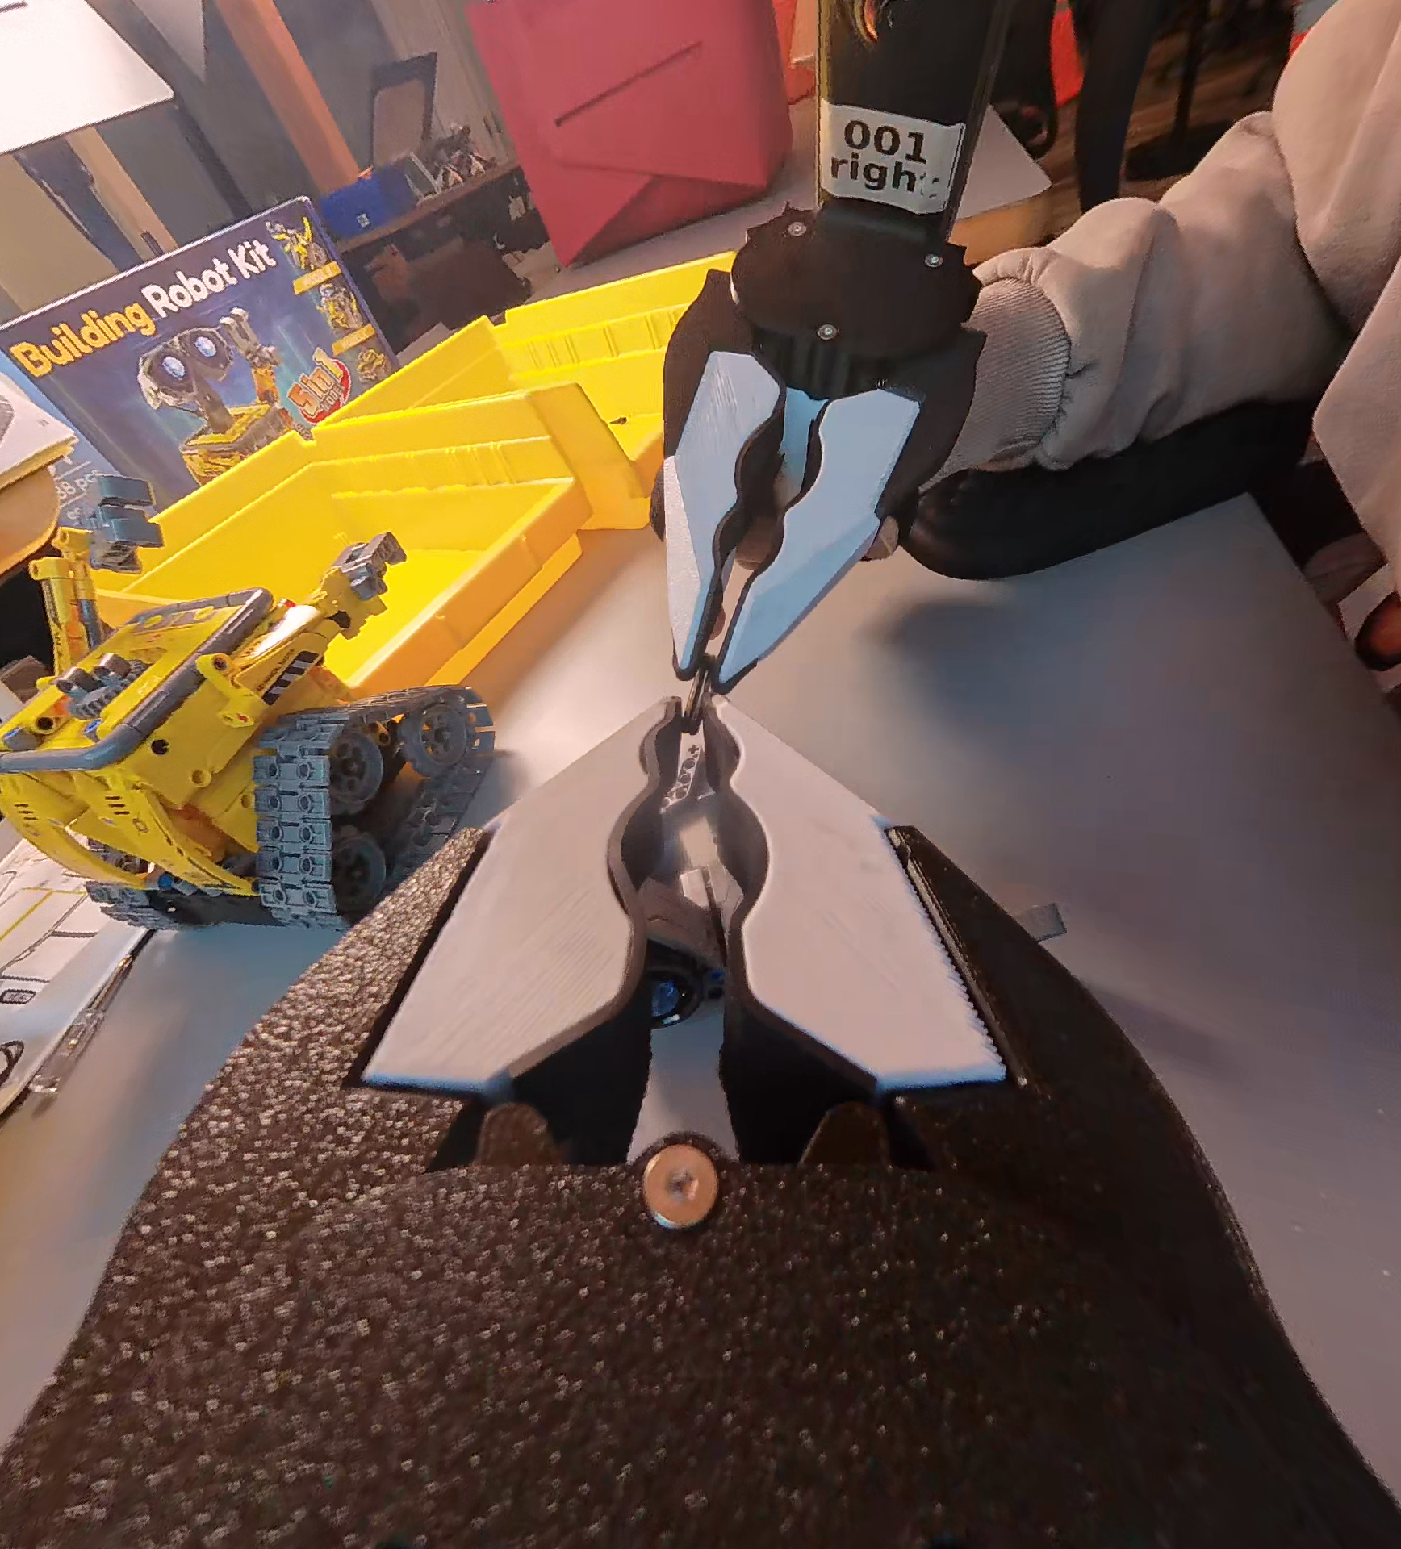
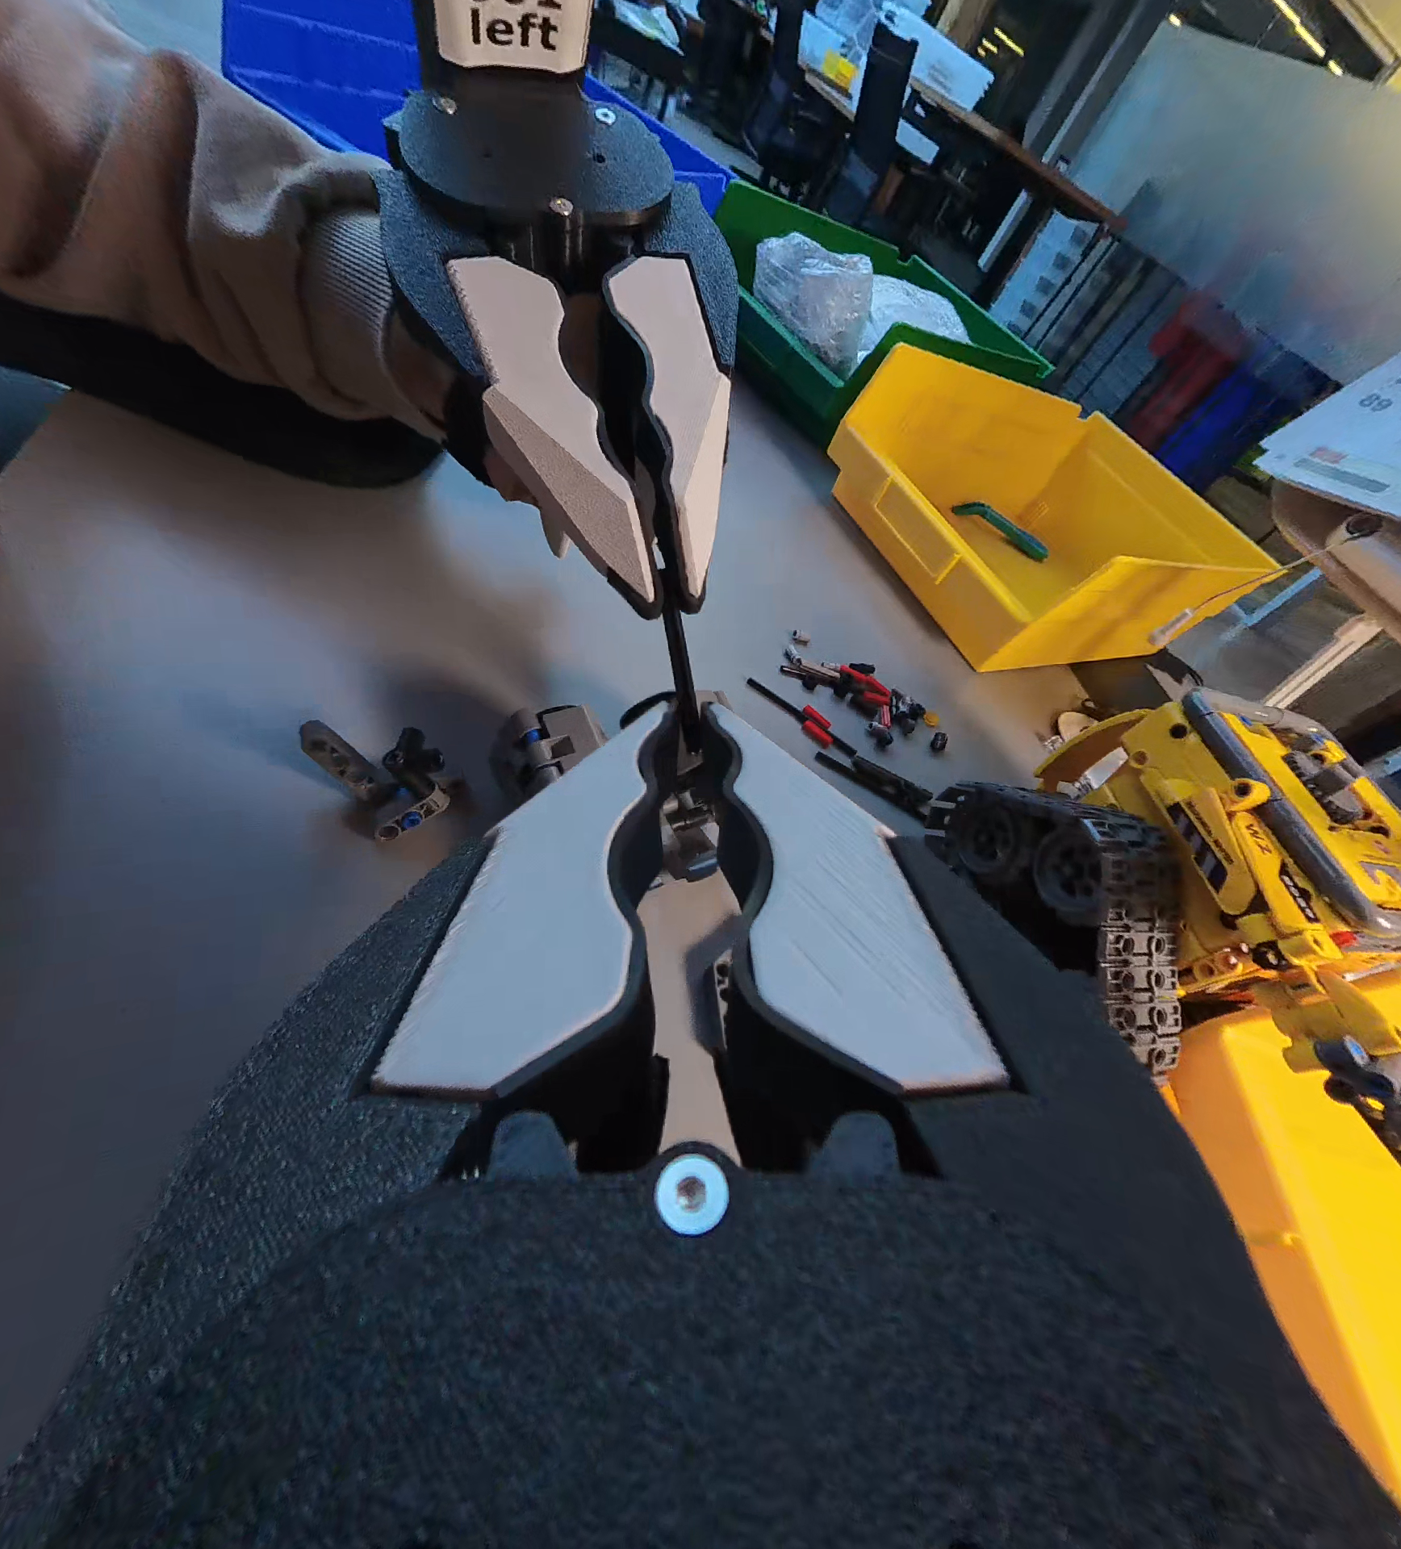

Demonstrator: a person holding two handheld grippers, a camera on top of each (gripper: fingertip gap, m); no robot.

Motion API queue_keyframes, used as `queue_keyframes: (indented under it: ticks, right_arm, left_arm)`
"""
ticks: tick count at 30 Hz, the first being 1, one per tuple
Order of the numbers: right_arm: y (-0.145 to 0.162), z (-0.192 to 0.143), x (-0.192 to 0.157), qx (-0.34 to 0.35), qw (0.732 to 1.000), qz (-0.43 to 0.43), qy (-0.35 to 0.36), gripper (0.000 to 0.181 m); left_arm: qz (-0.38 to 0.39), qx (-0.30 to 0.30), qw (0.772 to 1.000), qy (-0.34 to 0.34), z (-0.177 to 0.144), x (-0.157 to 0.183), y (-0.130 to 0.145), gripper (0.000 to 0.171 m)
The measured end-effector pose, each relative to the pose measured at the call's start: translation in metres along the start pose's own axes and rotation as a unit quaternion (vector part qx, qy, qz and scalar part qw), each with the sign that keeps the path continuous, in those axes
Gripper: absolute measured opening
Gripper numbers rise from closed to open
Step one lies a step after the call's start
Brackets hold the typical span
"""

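My left gripper (image 1: 690,712) is shut on a thin black beam with holes (image 1: 683,773), which sticks out past its tips. My right gripper (image 1: 704,670) comes down from above, tip to tip with the left one, shut on a small dark piece (image 1: 700,689) that touches the beam's end. In the right wrist view my right gripper (image 2: 687,721) holds a small grey piece (image 2: 684,826) between its fingers. The left gripper (image 2: 670,599) hangs above it with the black beam (image 2: 680,670) reaching down into the right tips. Both are held over the grey table (image 1: 1100,796).
A yellow tracked robot model (image 1: 202,754) (image 2: 1183,838) stands beside the grippers. Yellow bins (image 1: 471,520) (image 2: 1016,520), a kit box (image 1: 194,335) and a green bin (image 2: 806,335) stand behind. Loose small parts (image 2: 856,696) and grey pieces (image 2: 395,771) lie on the table. A person's sleeve (image 1: 1141,335) is at the right. Left and right tips are no more than a few centimetres apart. The yellow tracked robot model (image 1: 202,754) is about 20 cm from both grippers' fingertips. The right camera catches it too, in the right wrist view (image 2: 1160,769).
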State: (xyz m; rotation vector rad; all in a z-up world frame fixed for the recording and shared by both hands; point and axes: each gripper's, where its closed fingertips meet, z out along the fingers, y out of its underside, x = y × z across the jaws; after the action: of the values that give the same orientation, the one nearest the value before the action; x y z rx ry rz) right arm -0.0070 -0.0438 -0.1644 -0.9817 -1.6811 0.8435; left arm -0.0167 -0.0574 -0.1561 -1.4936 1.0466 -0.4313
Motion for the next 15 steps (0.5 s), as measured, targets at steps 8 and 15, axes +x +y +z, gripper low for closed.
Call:
queue_keyframes:
  ticks: [8,15]
  right_arm:
    - [-0.005,-0.007,-0.006,0.014,1.0,0.005,-0.02,0.004]
    - [-0.008,-0.009,-0.014,0.015,0.999,0.005,-0.042,0.003]
  left_arm:
    - [-0.012,-0.008,1.0,0.021,0.001,0.005,0.003,0.005]
    - [-0.014,-0.025,0.999,0.04,0.002,0.012,0.01,0.005]
